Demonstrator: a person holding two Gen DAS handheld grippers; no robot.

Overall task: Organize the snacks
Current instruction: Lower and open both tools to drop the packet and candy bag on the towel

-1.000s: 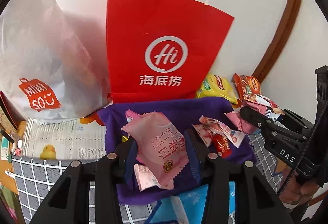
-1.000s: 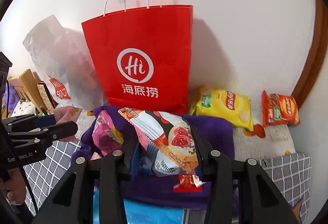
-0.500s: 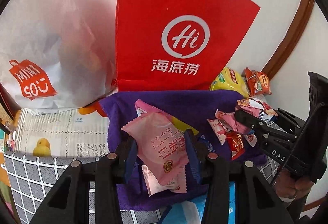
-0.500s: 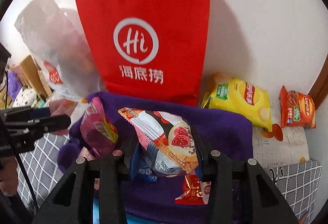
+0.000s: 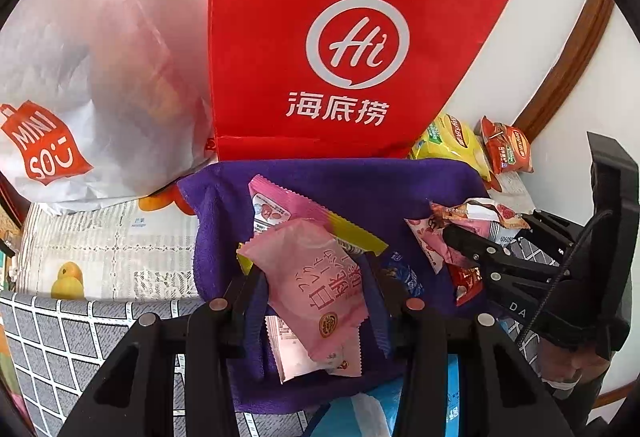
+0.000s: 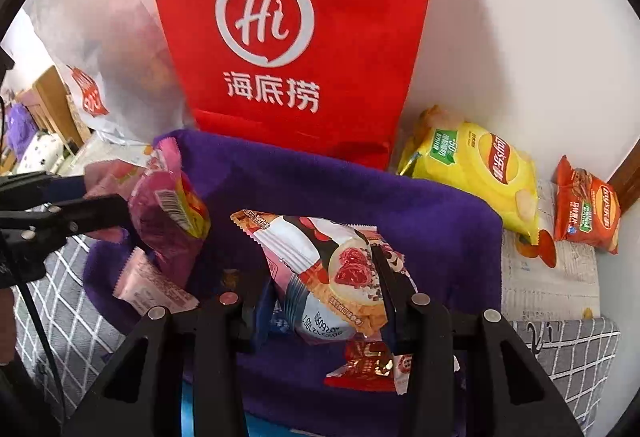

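Left gripper [image 5: 316,301] clamped on a pale pink snack packet [image 5: 316,289], held over the purple cloth [image 5: 360,189]. Packet long axis runs roughly along the fingers, tilted a bit: far crimped end points up-left toward the red bag [image 5: 320,37], near end hangs down between the jaws. Matte pink wrapper, darker pink script, small gold round mark near the lower end, zigzag crimped edges. Right gripper [image 6: 324,293] clamped on a white-and-red snack packet [image 6: 320,269], also over the cloth; long axis diagonal, crimped orange end up-left, printed-code end down toward the camera. Print shows a round pastry with red filling and an orange band. Under the pink packet lies a pink-and-yellow wrapper [image 5: 280,209], mostly covered, so only its top and a yellow crimped edge show. A second pinkish-white wrapper sits below the held one, label unreadable. Small red wrapper [image 6: 368,361] on the cloth is partly behind the right gripper's finger. Something blue peeks from under the cloth's near edge, can't identify it. Red bag top and handles cut off by frame in both views. White plastic bag [image 5: 88,77] left of it is translucent, contents just a blur. Yellow chip bag [image 6: 480,165] and orange chip bag [image 6: 588,213] lie right of the cloth by the wall; in the left view the yellow one is half hidden behind the red bag and cloth.
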